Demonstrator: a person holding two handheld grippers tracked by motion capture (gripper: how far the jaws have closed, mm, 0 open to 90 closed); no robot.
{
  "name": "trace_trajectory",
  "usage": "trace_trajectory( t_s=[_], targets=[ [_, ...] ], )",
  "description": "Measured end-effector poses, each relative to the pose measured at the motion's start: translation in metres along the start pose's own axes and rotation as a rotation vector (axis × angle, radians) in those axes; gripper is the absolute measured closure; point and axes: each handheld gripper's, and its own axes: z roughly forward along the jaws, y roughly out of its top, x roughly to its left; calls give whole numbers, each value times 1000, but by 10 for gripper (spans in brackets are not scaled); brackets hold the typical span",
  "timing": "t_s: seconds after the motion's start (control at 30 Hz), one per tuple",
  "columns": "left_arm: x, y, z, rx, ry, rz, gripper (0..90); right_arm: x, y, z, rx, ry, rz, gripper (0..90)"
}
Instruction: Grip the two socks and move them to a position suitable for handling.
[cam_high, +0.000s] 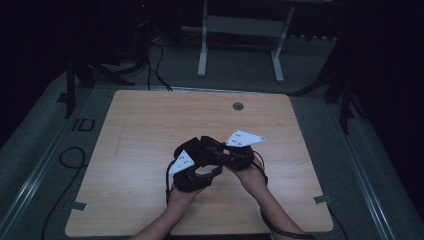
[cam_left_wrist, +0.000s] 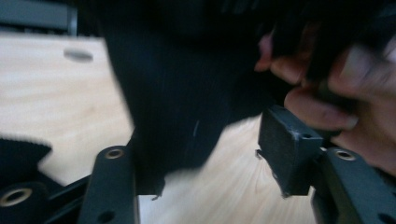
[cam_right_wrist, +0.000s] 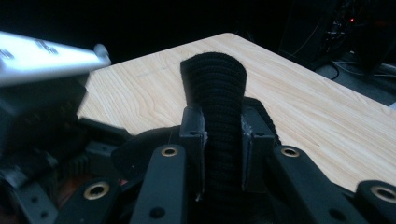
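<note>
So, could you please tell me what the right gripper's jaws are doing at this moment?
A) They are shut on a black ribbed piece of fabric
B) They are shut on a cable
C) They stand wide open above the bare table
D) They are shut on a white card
A: in the right gripper view the right gripper has both jaws pressed against the black ribbed fabric, which stands up between them above the wooden table.
</note>
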Motion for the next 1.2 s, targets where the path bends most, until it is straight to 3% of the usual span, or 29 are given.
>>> trace_trajectory(
  t_s=[0.03,0.17,0.2,0.23,0.5,0.73,0.9,0.97,1.03,1.2],
  targets=[
    [-1,2,0,-1,13,21,480,0,0,0,-2,4,2,747],
    [-7,8,0,34,60,114,752,-1,-2,-2,-5,15,14,745],
    [-7,8,0,34,60,114,810,-1,-2,-2,-5,15,14,745],
    [-7,8,0,34,60,114,810,-1,-3,-3,-6,18,15,745],
    [-11,6,-8,127,137,240,846,-4,-12,-10,12,13,10,739],
    [-6,11,-21,166,189,261,854,-7,-19,-23,3,24,28,745],
    [2,16,-37,157,244,238,856,-14,-26,-36,4,-4,45,819],
    [0,17,-42,166,252,260,856,-17,-30,-39,13,12,70,820],
    [-5,15,-44,184,258,279,856,-15,-35,-38,30,15,64,820],
    [-13,-4,-48,247,243,241,853,-6,-51,-36,89,38,60,820]
  ],
)
